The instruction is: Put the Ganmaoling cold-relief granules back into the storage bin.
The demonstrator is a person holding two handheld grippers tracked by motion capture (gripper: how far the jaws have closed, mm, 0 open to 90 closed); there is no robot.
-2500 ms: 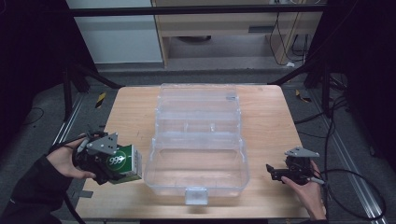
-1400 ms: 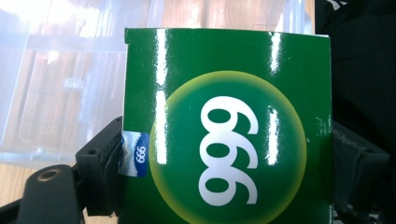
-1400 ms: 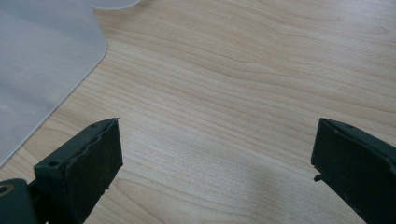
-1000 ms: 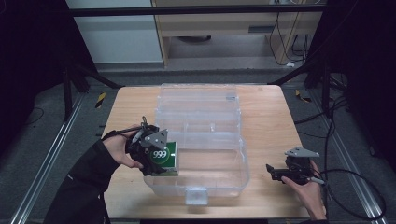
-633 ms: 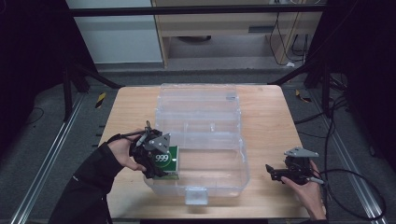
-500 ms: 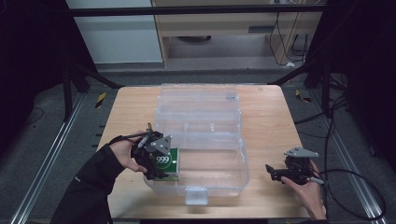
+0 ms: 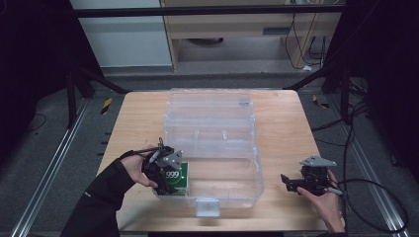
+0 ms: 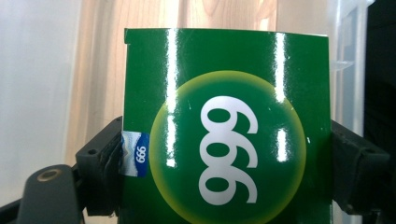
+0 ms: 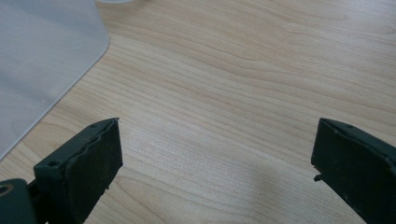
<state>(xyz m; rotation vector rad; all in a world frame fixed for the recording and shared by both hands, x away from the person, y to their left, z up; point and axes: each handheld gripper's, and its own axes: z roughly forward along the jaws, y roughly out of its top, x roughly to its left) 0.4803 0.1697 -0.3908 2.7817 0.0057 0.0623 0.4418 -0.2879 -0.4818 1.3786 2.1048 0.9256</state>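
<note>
**Green box held at the near left corner of the clear case**

The wooden table (image 7: 143, 118) carries 1 big clear plastic case (image 7: 217, 143), lying open with its lid (image 7: 210, 106) folded back toward the far side. The tray part of the case sits nearer the person, with a latch tab (image 7: 207, 207) at its front edge.

The left gripper (image 7: 165, 170) is at the tray's near left corner, its 2 jaws clamped on the sides of a green box (image 8: 224, 130) printed with "999" in white on a yellow-ringed circle. In the high view the box (image 7: 178, 178) sits just inside that corner; whether it touches the tray floor cannot be told.

The right gripper (image 7: 296, 181) is over bare wood right of the case, apart from it, its 2 jaws spread wide with nothing between them.
</note>
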